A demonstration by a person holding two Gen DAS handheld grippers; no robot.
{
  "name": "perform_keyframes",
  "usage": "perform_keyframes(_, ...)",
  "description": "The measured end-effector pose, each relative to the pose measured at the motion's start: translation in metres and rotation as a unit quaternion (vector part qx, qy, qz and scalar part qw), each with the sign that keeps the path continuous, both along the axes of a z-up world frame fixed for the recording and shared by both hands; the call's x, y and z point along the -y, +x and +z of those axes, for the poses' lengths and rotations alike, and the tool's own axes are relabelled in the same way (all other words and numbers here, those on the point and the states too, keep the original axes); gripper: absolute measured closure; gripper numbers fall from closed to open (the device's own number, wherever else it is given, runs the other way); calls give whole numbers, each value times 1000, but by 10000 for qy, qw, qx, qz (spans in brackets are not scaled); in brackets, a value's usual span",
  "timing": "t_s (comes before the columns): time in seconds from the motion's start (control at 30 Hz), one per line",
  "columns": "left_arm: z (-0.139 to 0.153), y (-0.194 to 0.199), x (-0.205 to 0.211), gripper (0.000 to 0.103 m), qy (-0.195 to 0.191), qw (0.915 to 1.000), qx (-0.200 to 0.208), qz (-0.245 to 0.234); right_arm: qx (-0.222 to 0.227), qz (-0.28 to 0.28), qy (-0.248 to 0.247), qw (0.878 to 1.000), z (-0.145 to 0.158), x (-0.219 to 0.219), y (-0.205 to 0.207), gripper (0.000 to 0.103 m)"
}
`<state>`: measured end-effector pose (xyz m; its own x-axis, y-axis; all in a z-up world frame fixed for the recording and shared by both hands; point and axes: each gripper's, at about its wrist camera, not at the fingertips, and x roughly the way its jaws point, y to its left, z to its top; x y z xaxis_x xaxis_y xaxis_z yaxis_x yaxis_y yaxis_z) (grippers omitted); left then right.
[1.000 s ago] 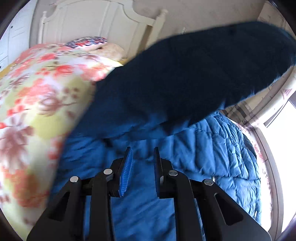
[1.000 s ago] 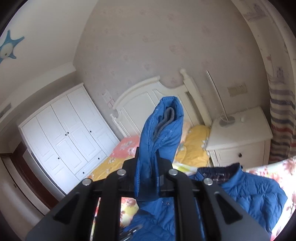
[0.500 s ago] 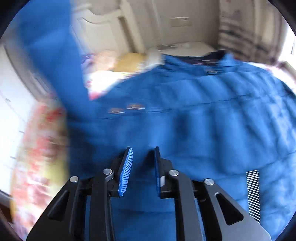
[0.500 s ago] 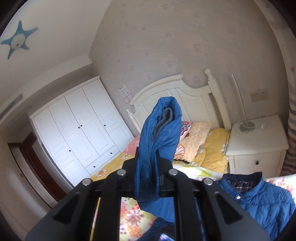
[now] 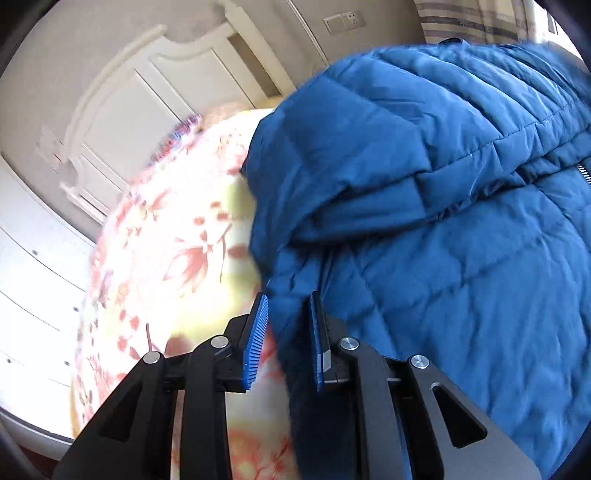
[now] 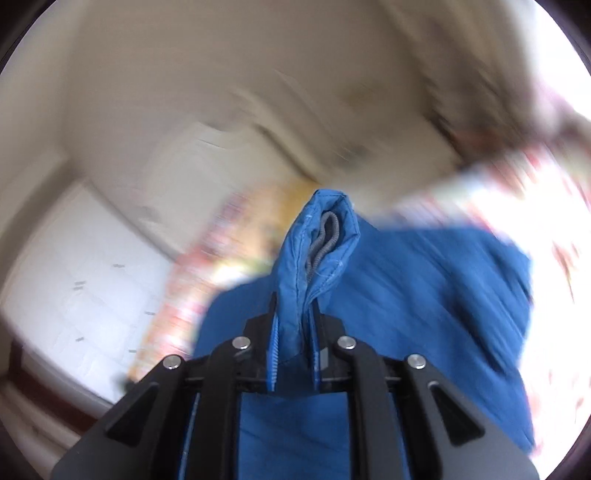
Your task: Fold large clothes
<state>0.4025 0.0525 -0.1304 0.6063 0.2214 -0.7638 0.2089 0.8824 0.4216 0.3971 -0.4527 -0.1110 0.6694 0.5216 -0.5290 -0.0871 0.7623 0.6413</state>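
A blue quilted jacket [image 5: 461, 277] lies spread on a floral quilt [image 5: 177, 240], with a puffy part [image 5: 369, 140] folded over its body. My left gripper [image 5: 288, 325] hovers at the jacket's left edge, its blue pads [image 5: 258, 332] nearly together. The edge shows through the narrow gap, and no grip is visible. In the blurred right wrist view my right gripper [image 6: 293, 332] is shut on the jacket's sleeve. The cuff [image 6: 321, 236], with its grey elastic, sticks up past the fingers. The rest of the jacket [image 6: 424, 295] lies just below and to the right.
A white headboard [image 5: 166, 92] stands at the far end of the bed. White wardrobe doors [image 5: 33, 277] line the left side. A striped curtain [image 5: 480, 18] hangs at the upper right. The quilt [image 6: 535, 184] reaches to the right of the jacket.
My right gripper has dropped with the sleeve from high above the bed down close to the jacket. My left gripper has rolled and shifted to the jacket's left edge.
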Motion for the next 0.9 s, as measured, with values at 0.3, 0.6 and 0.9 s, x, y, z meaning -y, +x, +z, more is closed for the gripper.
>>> perform_keyframes(0.3,86,7,-60,90,-3953,9164,419,466,-65,115,201,9997,-59,7,-17,68)
perform_keyframes(0.6,28,86,19,90,-3596,9271,183,1038,11,126,150,9998,-44,1,-16,86)
perform_keyframes(0.9,16,89,28,87,-2937,9527,419,664,-359,410,-473,9974,-50,-10,-25,81)
